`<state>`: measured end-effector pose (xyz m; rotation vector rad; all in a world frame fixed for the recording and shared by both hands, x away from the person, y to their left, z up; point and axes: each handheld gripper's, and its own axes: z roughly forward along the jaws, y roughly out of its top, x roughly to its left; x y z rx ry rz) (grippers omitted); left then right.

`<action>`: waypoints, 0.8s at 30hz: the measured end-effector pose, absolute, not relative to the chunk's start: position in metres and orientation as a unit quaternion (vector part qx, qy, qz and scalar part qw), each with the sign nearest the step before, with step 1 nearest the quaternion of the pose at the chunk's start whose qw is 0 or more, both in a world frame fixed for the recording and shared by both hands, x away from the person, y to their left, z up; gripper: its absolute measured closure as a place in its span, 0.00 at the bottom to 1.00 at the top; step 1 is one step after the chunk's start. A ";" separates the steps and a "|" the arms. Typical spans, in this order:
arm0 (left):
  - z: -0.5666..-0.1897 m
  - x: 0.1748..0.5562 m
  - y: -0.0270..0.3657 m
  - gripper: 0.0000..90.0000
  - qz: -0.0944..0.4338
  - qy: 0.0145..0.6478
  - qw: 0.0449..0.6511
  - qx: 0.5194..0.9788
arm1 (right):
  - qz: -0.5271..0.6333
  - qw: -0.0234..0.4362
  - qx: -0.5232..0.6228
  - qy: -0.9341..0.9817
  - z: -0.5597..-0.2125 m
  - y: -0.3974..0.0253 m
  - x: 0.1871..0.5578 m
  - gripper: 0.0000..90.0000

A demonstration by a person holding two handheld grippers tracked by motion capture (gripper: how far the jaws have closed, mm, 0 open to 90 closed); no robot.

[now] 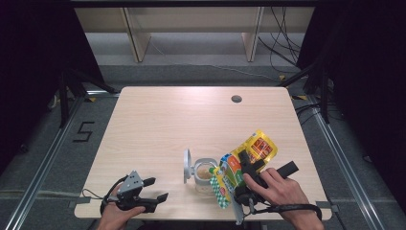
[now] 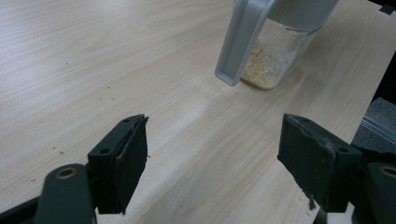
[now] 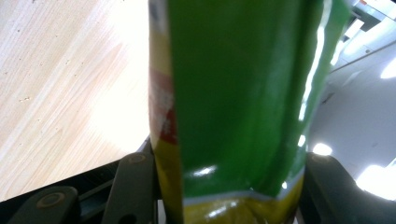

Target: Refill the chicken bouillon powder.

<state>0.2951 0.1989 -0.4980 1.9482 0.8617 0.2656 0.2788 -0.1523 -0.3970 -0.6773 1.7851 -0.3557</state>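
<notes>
Nearest us, at 7 o'clock on the table (image 1: 158, 124), our left hand-held gripper (image 1: 158, 189) rests with jaws apart. At 5 o'clock, our right hand-held gripper (image 1: 238, 168) clamps the snack pouch (image 1: 239, 165), tilted over the open glass jar (image 1: 205, 173).

Both tools are black plastic. The left tool (image 1: 152, 188) has a grey three-cornered plate on top, chunky square jaw pads with small screw holes, and brass-coloured pivot pins. The right tool (image 1: 245, 165) has a black handle and a black cable looping off it. Forearms are bare, no sleeves.
</notes>
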 end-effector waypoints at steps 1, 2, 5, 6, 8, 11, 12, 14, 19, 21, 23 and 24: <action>-0.498 0.295 0.199 0.26 0.109 0.353 0.477 0.798 | -0.147 0.566 -0.285 0.759 -0.398 -0.153 0.279 0.63; -0.498 0.295 0.199 0.26 0.109 0.353 0.477 0.798 | -0.147 0.566 -0.285 0.759 -0.397 -0.153 0.278 0.63; -0.499 0.295 0.199 0.26 0.109 0.353 0.475 0.798 | -0.151 0.561 -0.300 0.756 -0.395 -0.152 0.280 0.63; -0.498 0.295 0.199 0.26 0.108 0.354 0.473 0.800 | -0.153 0.561 -0.300 0.756 -0.395 -0.152 0.280 0.63; -0.499 0.295 0.199 0.26 0.109 0.352 0.477 0.798 | -0.146 0.562 -0.284 0.763 -0.397 -0.152 0.278 0.63; -0.498 0.295 0.199 0.26 0.112 0.352 0.469 0.802 | -0.152 0.558 -0.303 0.757 -0.396 -0.151 0.280 0.63; -0.499 0.295 0.197 0.26 0.108 0.355 0.479 0.795 | -0.151 0.559 -0.303 0.757 -0.396 -0.151 0.280 0.63; -0.499 0.296 0.199 0.26 0.112 0.347 0.479 0.799 | -0.151 0.562 -0.304 0.754 -0.396 -0.151 0.280 0.63; -0.500 0.296 0.198 0.26 0.110 0.348 0.482 0.797 | -0.147 0.563 -0.288 0.760 -0.398 -0.152 0.279 0.63; -0.500 0.296 0.198 0.26 0.115 0.349 0.480 0.797 | -0.147 0.562 -0.290 0.761 -0.398 -0.152 0.279 0.63; -0.500 0.296 0.199 0.26 0.110 0.348 0.476 0.800 | -0.149 0.560 -0.303 0.757 -0.397 -0.151 0.280 0.63; -0.500 0.296 0.199 0.26 0.107 0.352 0.473 0.801 | -0.149 0.556 -0.302 0.760 -0.397 -0.151 0.281 0.63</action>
